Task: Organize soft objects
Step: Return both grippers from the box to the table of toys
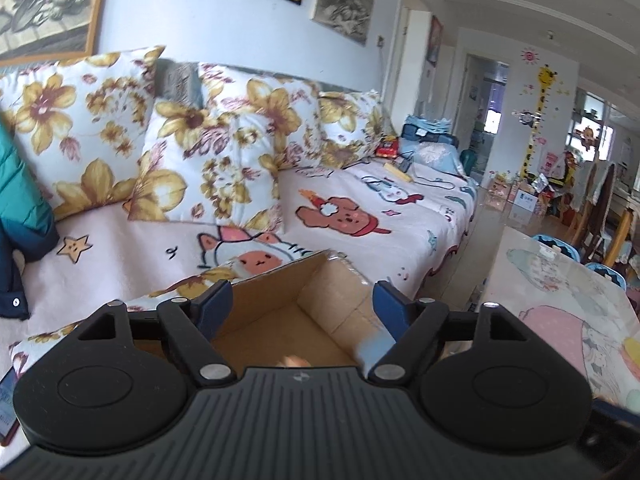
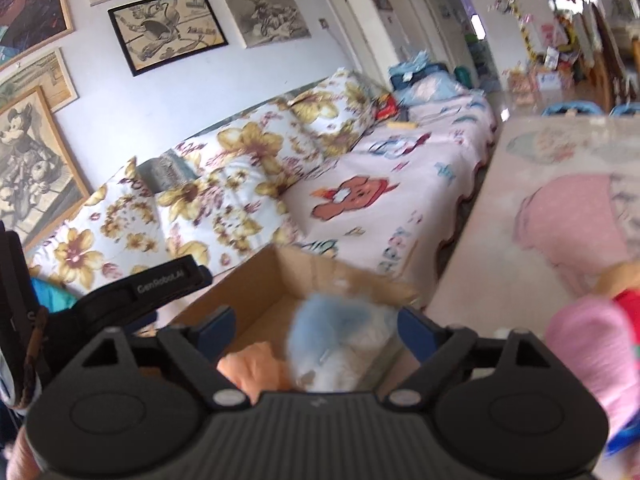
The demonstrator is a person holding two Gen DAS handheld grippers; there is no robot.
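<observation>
An open cardboard box (image 1: 304, 300) sits at the sofa's front edge; it also shows in the right wrist view (image 2: 280, 284). My left gripper (image 1: 302, 300) is open and empty above it. My right gripper (image 2: 316, 326) is open over the box, with a fluffy blue and white soft toy (image 2: 340, 340) between and below the fingers, apart from the pads. An orange soft toy (image 2: 256, 368) lies in the box beside it; a bit of it shows in the left wrist view (image 1: 294, 361). A pink and red plush (image 2: 592, 344) lies on the table at the right.
Floral pillows (image 1: 216, 156) lean along the sofa back (image 2: 240, 168). The sofa (image 1: 360, 216) has a pink cartoon cover. A table (image 1: 568, 312) with a printed cloth stands to the right. A teal jacket (image 1: 16, 200) lies at the left. The other gripper (image 2: 152, 288) shows at left.
</observation>
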